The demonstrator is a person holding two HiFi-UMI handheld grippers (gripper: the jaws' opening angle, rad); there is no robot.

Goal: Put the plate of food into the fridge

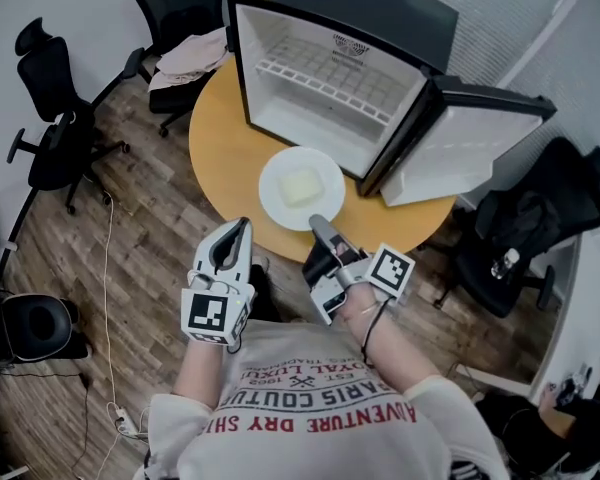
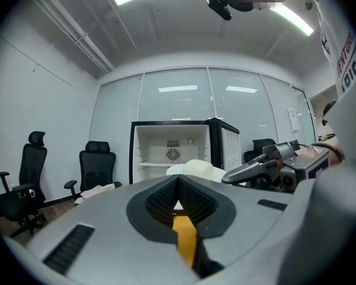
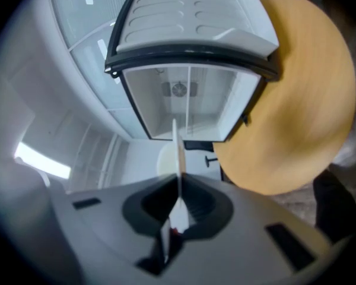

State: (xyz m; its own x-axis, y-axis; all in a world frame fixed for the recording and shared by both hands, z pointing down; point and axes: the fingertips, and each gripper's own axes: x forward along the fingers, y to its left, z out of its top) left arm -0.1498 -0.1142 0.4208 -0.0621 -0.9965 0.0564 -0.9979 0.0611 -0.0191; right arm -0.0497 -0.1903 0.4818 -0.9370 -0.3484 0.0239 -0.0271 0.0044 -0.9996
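A white plate [image 1: 280, 200] carrying a pale block of food [image 1: 302, 186] is over the round wooden table [image 1: 220, 148], just in front of the open mini fridge [image 1: 330, 88]. My right gripper [image 1: 316, 222] is shut on the plate's near rim. The right gripper view shows that rim edge-on as a thin white line [image 3: 178, 150] running into the closed jaws [image 3: 179, 180]. Whether the plate rests on the table or is lifted I cannot tell. To the left, by the table's front edge, my left gripper [image 1: 242, 226] is shut and empty, its tips [image 2: 178, 183] pointing toward the plate [image 2: 196, 168] and fridge [image 2: 178, 147].
The fridge door [image 1: 460, 148] hangs open to the right; a wire shelf [image 1: 320, 86] crosses the white interior. Black office chairs stand at the left [image 1: 55, 138], the back [image 1: 175, 8] and the right [image 1: 530, 238]. Clothing [image 1: 190, 58] lies on one chair. A cable [image 1: 107, 298] runs over the wooden floor.
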